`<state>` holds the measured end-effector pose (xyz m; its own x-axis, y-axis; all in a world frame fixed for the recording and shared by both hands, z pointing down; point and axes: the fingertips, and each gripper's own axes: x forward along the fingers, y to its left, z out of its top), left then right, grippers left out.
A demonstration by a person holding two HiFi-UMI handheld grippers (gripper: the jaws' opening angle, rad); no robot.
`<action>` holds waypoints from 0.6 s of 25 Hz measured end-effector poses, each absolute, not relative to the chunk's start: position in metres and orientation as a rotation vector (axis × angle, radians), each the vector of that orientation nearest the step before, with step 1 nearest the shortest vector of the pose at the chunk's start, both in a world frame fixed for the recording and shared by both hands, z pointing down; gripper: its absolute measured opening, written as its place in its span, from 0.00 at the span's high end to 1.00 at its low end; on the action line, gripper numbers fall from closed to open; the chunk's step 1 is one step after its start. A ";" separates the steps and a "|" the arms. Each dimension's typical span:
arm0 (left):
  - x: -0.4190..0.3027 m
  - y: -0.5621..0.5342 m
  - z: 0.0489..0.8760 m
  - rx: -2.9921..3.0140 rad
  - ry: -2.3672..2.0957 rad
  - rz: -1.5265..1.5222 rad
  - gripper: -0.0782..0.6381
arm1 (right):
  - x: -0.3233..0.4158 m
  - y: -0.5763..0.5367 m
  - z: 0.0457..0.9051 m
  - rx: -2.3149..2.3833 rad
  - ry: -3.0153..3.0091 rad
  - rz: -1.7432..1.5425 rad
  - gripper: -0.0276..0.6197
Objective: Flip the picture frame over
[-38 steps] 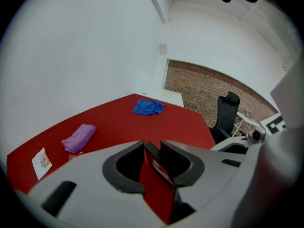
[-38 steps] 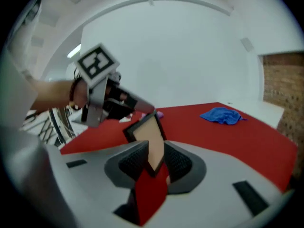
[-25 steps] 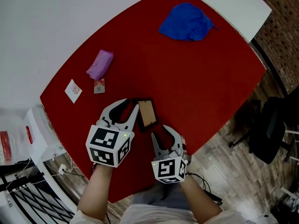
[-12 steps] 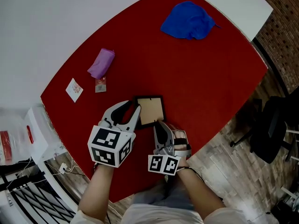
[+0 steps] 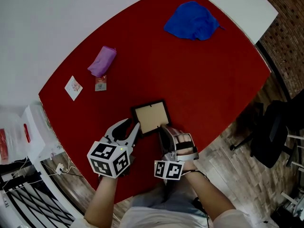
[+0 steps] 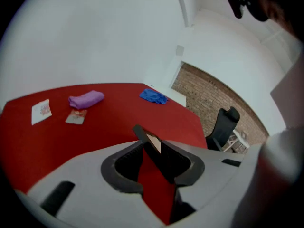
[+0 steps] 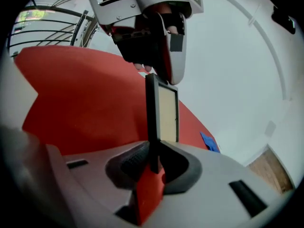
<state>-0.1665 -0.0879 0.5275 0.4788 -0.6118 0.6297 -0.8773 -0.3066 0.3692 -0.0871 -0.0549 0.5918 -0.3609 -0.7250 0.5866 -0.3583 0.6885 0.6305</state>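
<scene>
The picture frame (image 5: 150, 117), black-edged with a tan panel, shows its tan face upward over the red table (image 5: 199, 84) in the head view. My right gripper (image 5: 167, 133) is shut on the frame's near edge. In the right gripper view the frame (image 7: 162, 112) stands edge-on, pinched between the pads of that gripper (image 7: 154, 163). My left gripper (image 5: 129, 130) is open beside the frame's near left corner and grips nothing. In the left gripper view the frame's corner (image 6: 151, 140) shows just past the tips of the open left gripper (image 6: 154, 161).
A blue cloth (image 5: 192, 22) lies at the table's far side. A purple pouch (image 5: 101, 61), a small packet (image 5: 100, 83) and a white card (image 5: 73, 88) lie at the left. A black office chair (image 5: 273, 137) stands off the table's right edge.
The frame went from a narrow, on-edge look to showing its tan face broadly. My right gripper rolled over and closed on its near edge. My left gripper drew back toward me and lower.
</scene>
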 end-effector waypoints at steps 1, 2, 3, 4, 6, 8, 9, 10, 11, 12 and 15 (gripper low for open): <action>-0.164 -0.084 0.533 2.013 -1.209 0.473 0.73 | -0.088 -0.054 0.593 0.826 -1.968 -0.514 0.86; -0.164 -0.082 0.537 1.999 -1.205 0.470 0.72 | -0.088 -0.053 0.594 0.818 -1.960 -0.527 0.86; -0.166 -0.082 0.542 1.988 -1.211 0.479 0.72 | -0.088 -0.052 0.594 0.810 -1.952 -0.540 0.86; -0.168 -0.082 0.545 1.979 -1.217 0.489 0.72 | -0.088 -0.052 0.594 0.804 -1.946 -0.551 0.86; -0.171 -0.081 0.552 1.961 -1.212 0.501 0.72 | -0.088 -0.050 0.595 0.793 -1.940 -0.560 0.85; -0.172 -0.081 0.560 1.947 -1.196 0.507 0.72 | -0.087 -0.048 0.599 0.778 -1.948 -0.529 0.85; -0.172 -0.080 0.565 1.939 -1.189 0.507 0.73 | -0.086 -0.046 0.602 0.766 -1.957 -0.501 0.85; -0.173 -0.079 0.570 1.930 -1.183 0.505 0.73 | -0.086 -0.044 0.604 0.751 -1.965 -0.476 0.85; -0.173 -0.078 0.575 1.920 -1.179 0.502 0.73 | -0.085 -0.042 0.605 0.730 -1.968 -0.460 0.84; -0.173 -0.077 0.580 1.913 -1.175 0.503 0.74 | -0.084 -0.041 0.607 0.708 -1.964 -0.454 0.84; -0.170 -0.075 0.593 1.914 -1.169 0.538 0.74 | -0.079 -0.038 0.613 0.644 -1.902 -0.483 0.83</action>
